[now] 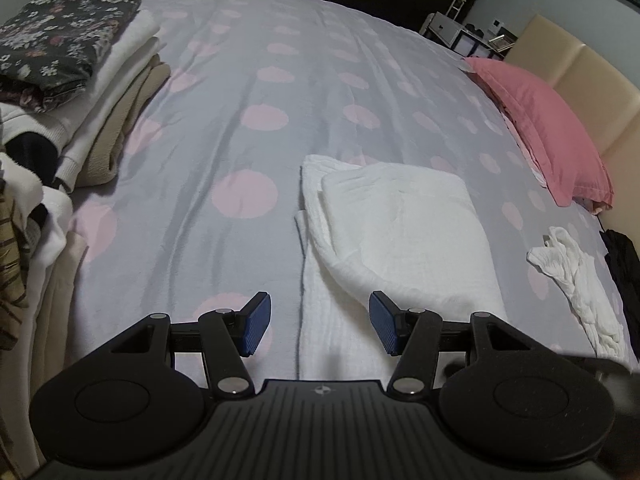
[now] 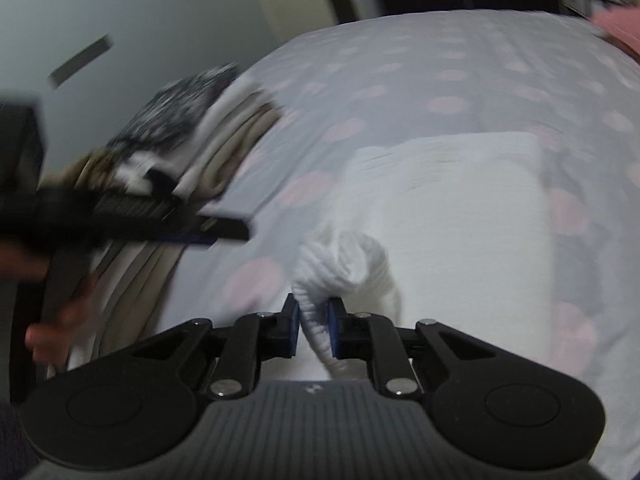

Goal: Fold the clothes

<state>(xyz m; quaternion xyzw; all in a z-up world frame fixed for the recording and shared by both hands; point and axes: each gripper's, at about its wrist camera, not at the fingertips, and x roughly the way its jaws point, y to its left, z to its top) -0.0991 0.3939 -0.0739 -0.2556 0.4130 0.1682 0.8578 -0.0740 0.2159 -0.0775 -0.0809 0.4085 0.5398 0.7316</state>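
A white textured garment (image 1: 400, 232) lies partly folded on the grey bedspread with pink dots (image 1: 248, 128). My left gripper (image 1: 319, 324) is open and empty, hovering just above the garment's near left edge. My right gripper (image 2: 313, 322) is shut on a bunched corner of the white garment (image 2: 340, 264) and holds it above the rest of the cloth (image 2: 460, 208). The right wrist view is blurred by motion. The left gripper (image 2: 224, 232) shows at the left of the right wrist view.
A stack of folded clothes (image 1: 80, 80) with a dark floral piece on top sits at the bed's left edge. A pink pillow (image 1: 548, 128) lies at the right by the beige headboard. A crumpled white cloth (image 1: 576, 280) and a dark item (image 1: 624, 264) lie at the near right.
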